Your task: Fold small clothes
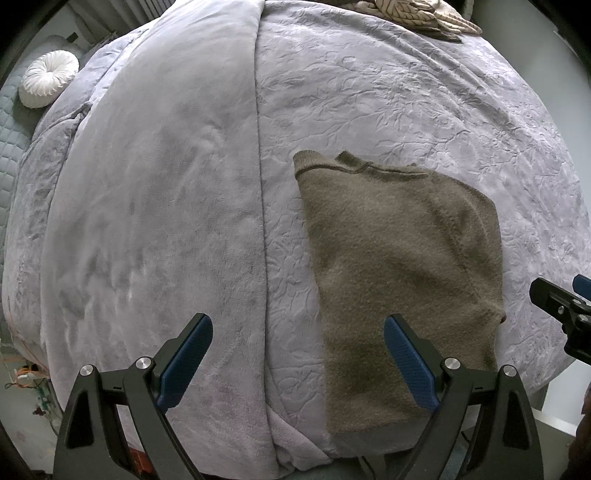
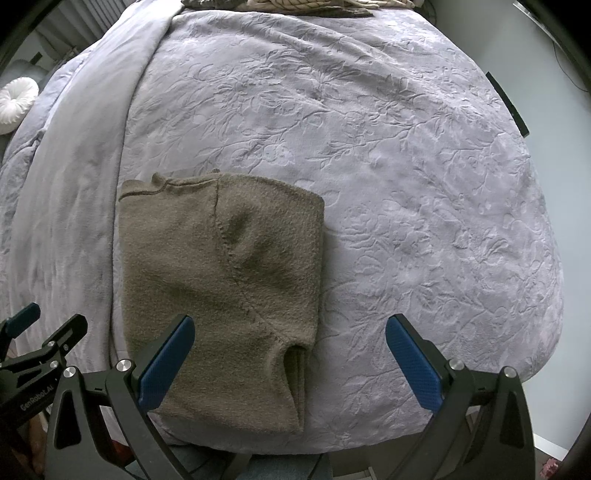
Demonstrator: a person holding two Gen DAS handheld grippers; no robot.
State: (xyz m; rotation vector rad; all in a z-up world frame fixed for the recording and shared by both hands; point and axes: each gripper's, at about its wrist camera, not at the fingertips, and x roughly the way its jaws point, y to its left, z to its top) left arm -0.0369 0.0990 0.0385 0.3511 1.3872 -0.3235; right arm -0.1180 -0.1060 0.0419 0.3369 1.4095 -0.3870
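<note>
An olive-brown knitted sweater point(image 1: 399, 266) lies folded lengthwise on the lilac bedspread point(image 1: 369, 110), its collar at the far end and its hem near the bed's front edge. My left gripper point(image 1: 298, 332) hovers open above the bed's front, its right finger over the sweater's near left part. In the right wrist view the same sweater point(image 2: 221, 288) shows a sleeve seam and stacked layers at its near right edge. My right gripper point(image 2: 290, 332) is open above the sweater's near right corner, nothing held. Each gripper shows at the edge of the other's view.
A smooth lilac blanket point(image 1: 155, 206) covers the bed's left half. A white round pleated cushion point(image 1: 50, 83) lies at the far left. A pile of beige striped clothes point(image 1: 417, 14) sits at the far end of the bed. Embossed bedspread point(image 2: 424, 206) stretches to the right.
</note>
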